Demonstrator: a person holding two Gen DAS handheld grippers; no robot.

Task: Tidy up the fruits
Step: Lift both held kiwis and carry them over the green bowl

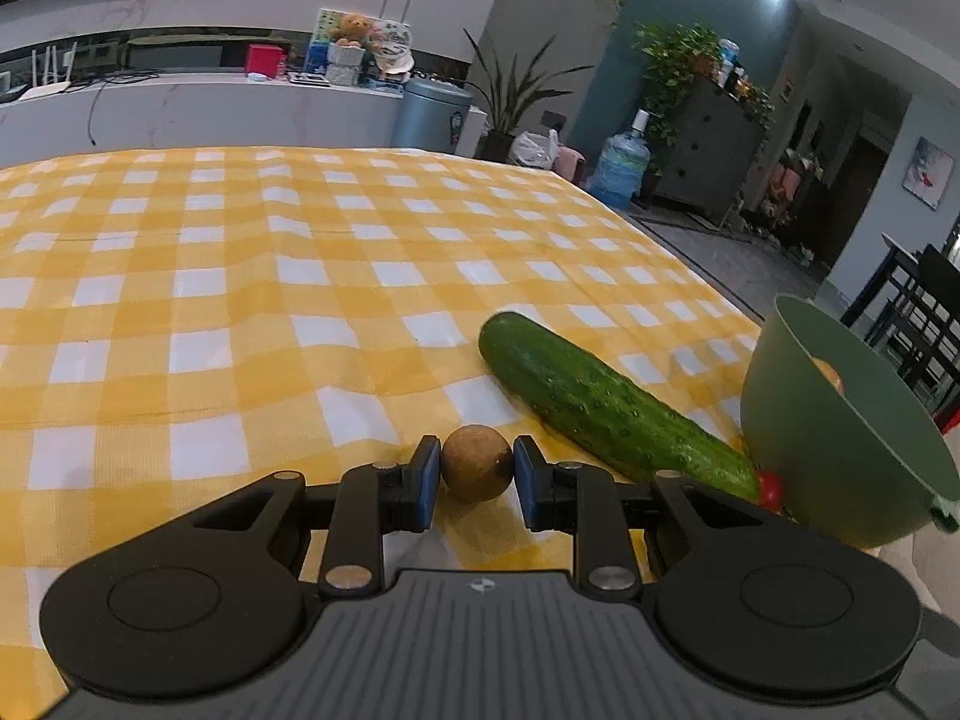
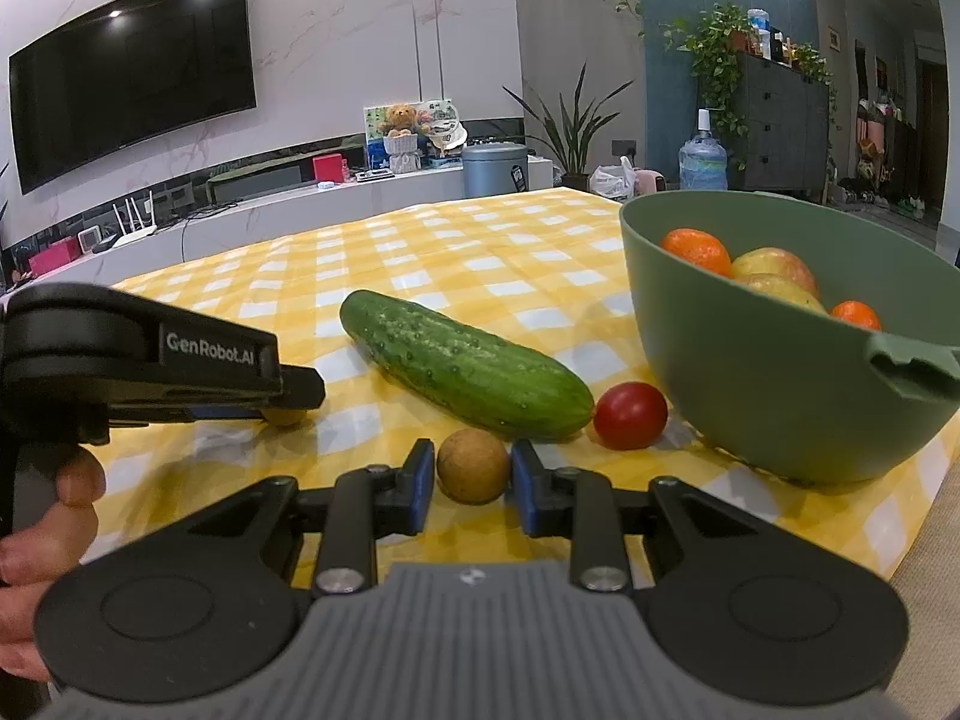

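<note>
Each gripper is closed around a small round brown fruit on the yellow checked tablecloth. My left gripper (image 1: 477,471) is shut on one brown fruit (image 1: 477,462); it also shows from the side in the right wrist view (image 2: 288,402). My right gripper (image 2: 472,474) is shut on a second brown fruit (image 2: 473,465). A cucumber (image 2: 465,366) lies just beyond, also in the left wrist view (image 1: 612,408). A cherry tomato (image 2: 631,415) sits beside its end. The green bowl (image 2: 750,360) at the right holds oranges (image 2: 696,251) and apples (image 2: 774,267).
The table edge runs close on the right, beside the bowl (image 1: 840,450). A TV (image 2: 132,72), a low cabinet, a bin (image 2: 495,171), plants and a water jug (image 2: 702,165) stand beyond the far edge of the table.
</note>
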